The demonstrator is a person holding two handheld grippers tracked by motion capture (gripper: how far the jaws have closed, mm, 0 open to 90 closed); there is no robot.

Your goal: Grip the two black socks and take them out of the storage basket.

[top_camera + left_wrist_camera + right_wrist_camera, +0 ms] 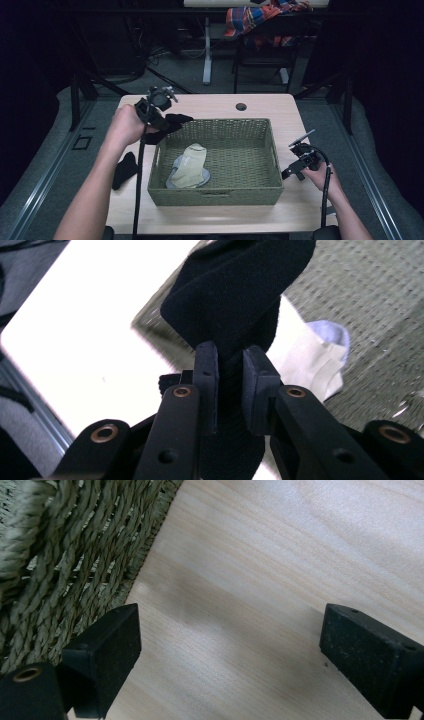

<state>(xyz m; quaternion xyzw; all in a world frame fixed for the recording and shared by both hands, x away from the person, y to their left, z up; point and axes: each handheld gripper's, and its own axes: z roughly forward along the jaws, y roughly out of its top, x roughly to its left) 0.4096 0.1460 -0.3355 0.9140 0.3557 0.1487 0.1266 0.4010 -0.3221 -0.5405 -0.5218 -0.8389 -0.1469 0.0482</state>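
Left claw (230, 370) clamped on black sock (240, 295), upper left of high view over basket (215, 197) corner. Right claw (230, 655) apart, empty, over counter (260, 580) right of basket.

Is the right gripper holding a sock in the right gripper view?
No, the right gripper stands open with only bare table between its jaws, beside the basket.
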